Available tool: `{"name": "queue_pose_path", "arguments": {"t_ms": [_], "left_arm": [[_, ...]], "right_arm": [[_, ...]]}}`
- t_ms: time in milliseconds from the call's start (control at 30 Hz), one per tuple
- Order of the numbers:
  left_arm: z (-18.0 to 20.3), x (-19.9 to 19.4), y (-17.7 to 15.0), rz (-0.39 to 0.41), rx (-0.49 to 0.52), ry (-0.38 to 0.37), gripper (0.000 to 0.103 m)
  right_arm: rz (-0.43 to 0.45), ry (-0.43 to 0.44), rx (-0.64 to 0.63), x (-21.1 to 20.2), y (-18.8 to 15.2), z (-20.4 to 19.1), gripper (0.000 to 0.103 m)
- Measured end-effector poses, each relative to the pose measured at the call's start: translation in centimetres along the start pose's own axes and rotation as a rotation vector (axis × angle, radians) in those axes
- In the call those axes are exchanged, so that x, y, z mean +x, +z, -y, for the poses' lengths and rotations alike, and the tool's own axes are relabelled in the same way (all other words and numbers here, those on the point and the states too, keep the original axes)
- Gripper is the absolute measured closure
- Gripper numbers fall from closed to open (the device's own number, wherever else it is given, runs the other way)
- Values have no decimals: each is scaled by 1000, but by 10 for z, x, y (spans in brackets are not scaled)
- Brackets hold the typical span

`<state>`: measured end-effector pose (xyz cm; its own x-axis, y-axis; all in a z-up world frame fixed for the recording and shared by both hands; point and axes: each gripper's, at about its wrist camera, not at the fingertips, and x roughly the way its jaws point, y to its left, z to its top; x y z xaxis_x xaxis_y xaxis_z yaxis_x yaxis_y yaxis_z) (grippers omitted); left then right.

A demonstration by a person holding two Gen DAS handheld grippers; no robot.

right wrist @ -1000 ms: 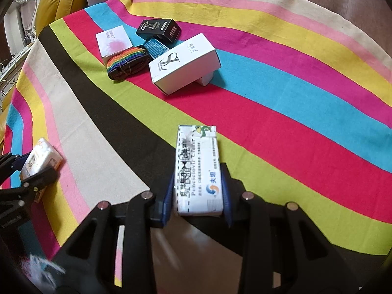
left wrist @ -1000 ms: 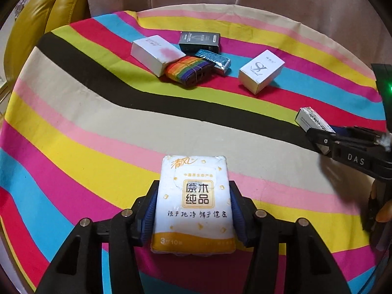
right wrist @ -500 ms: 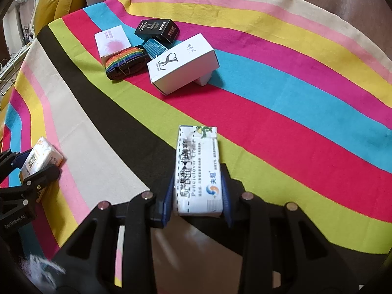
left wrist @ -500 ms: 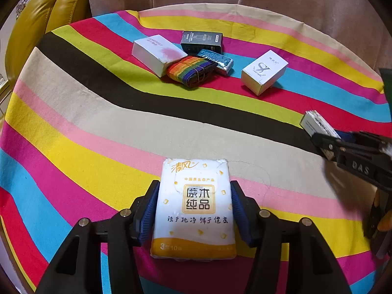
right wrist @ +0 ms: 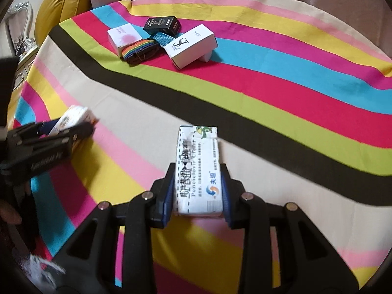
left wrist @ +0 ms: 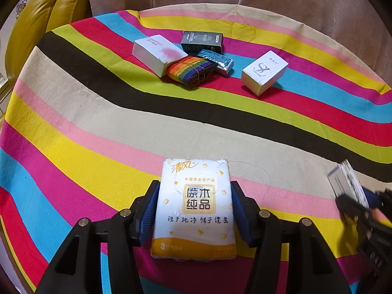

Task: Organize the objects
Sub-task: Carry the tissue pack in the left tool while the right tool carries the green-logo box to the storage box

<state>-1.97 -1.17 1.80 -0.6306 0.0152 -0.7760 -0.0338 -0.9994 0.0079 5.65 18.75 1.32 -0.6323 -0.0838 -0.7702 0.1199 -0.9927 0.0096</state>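
Observation:
My left gripper (left wrist: 193, 191) is shut on a white and orange tissue pack (left wrist: 194, 205) and holds it above the striped tablecloth (left wrist: 98, 127). My right gripper (right wrist: 198, 174) is shut on a white medicine box (right wrist: 198, 166), also held over the cloth. The left gripper with the tissue pack shows at the left of the right wrist view (right wrist: 71, 125). The right gripper with the medicine box shows at the right edge of the left wrist view (left wrist: 348, 183).
At the far side of the table lie a white box with a pink mark (left wrist: 158, 54), a black box (left wrist: 202, 41), a blue packet (left wrist: 216, 61), a rainbow strap roll (left wrist: 191, 71) and a white box with a logo (left wrist: 264, 72). A yellow sofa (left wrist: 36, 24) stands at the back left.
Both grippers have pulled back toward the near side of the table with their loads. The group of boxes at the far side looks farther away. The grips have not changed.

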Motion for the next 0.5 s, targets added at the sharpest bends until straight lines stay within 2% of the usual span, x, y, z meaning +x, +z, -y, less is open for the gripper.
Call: {"name": "queue_pose_path", "arguments": {"t_ms": [333, 500], "left_arm": [[0, -2, -2, 2, 1, 8, 46], [-2, -20, -22, 6, -23, 19, 50]], "right_arm": [[5, -38, -29, -9, -11, -6, 66], [8, -52, -41, -10, -11, -9, 66]]}}
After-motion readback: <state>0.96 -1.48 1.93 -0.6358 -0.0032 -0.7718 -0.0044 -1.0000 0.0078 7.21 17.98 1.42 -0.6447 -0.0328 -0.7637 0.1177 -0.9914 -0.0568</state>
